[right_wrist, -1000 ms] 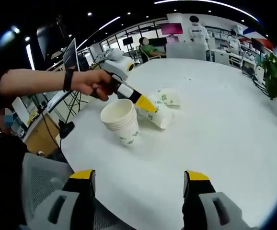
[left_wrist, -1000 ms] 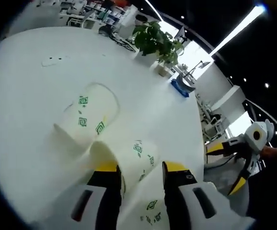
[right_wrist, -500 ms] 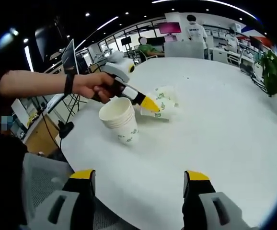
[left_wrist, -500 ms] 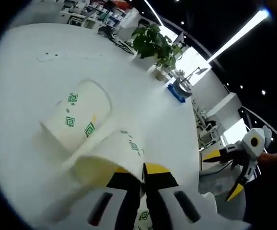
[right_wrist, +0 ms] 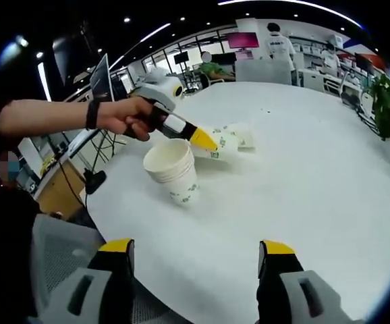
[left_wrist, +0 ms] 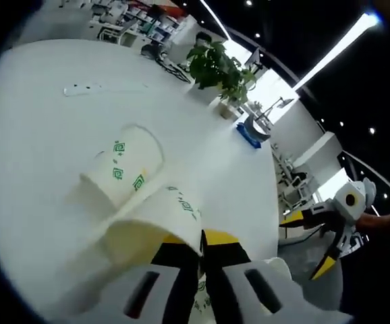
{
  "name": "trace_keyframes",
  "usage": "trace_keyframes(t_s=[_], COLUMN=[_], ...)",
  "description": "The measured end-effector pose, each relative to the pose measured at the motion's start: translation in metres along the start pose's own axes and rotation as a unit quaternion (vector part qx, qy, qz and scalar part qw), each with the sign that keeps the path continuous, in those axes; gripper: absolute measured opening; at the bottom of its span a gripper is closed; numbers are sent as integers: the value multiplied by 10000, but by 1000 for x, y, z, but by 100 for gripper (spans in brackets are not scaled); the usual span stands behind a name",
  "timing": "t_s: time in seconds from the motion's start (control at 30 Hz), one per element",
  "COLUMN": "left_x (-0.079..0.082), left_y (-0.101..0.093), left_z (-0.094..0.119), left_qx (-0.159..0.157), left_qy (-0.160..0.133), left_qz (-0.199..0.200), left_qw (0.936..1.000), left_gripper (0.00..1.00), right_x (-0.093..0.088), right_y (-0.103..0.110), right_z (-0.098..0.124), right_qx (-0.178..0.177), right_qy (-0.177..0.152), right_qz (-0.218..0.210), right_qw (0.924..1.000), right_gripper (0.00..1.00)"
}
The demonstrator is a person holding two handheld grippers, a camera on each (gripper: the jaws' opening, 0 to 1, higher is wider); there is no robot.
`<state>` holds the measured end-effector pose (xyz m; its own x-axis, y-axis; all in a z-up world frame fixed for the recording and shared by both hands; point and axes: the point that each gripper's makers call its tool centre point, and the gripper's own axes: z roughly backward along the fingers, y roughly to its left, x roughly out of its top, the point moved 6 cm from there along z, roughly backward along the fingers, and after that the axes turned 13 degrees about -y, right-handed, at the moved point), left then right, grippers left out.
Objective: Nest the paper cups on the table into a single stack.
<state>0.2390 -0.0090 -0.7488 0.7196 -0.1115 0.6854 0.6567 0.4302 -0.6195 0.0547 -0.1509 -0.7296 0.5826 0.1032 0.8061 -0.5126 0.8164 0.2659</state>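
My left gripper (left_wrist: 200, 246) is shut on the rim wall of a white paper cup with green marks (left_wrist: 158, 219), holding it tilted a little above the table. Just beyond it a second cup (left_wrist: 124, 165) lies on its side. In the right gripper view, a hand holds the left gripper (right_wrist: 205, 140) with its cup (right_wrist: 223, 143) beside an upright stack of nested cups (right_wrist: 175, 169). The lying cup (right_wrist: 243, 135) rests behind them. My right gripper (right_wrist: 195, 263) hangs open and empty near the table's edge, well short of the stack. It also appears at the right of the left gripper view (left_wrist: 308, 241).
The round white table (right_wrist: 303, 189) has wide bare room to the right of the cups. A potted plant (left_wrist: 218, 64) and a blue object (left_wrist: 252, 128) stand at the far edge, and a white power strip (left_wrist: 80, 88) lies on the top. A grey chair (right_wrist: 53, 270) sits below the near edge.
My left gripper has shut on the cup's rim and raised it off the table, close to the stack. The right gripper has stayed open and still.
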Motion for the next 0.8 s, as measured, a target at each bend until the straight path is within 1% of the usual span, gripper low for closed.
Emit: trace_keyframes(t_s=[0.03,0.17,0.23,0.3,0.43,0.57,0.67,0.73,0.8], left_x=[0,0,0,0,2,7,8,7,7], left_y=[-2,3,4,1,-1,4,-2,-6,-7], left_z=[4,15,21,28,41,53,60,66,70], left_qx=[21,69,123,186,295,346,367,402,409], left_qy=[-13,-32,-55,-92,-160,-217,-219,-180,-154], left_qz=[-11,28,23,24,-3,-66,-119,-211,-262], left_qw=[10000,10000,9999,9998,9994,9991,9990,9988,9987], left_gripper=[0,0,0,0,0,0,0,0,0], right_x=[0,0,2,3,6,11,15,13,17], right_y=[0,3,0,1,4,5,8,7,9], right_z=[-1,-4,-5,-5,-6,-8,-6,-10,-8], right_qx=[13,58,80,106,132,174,205,221,231], right_qy=[5,0,-3,1,-32,-74,-91,-108,-138], right_qz=[16,69,97,139,182,234,279,308,320], right_qw=[10000,10000,9999,9998,9997,9995,9994,9992,9991], right_gripper=[75,75,75,75,75,76,76,76,76])
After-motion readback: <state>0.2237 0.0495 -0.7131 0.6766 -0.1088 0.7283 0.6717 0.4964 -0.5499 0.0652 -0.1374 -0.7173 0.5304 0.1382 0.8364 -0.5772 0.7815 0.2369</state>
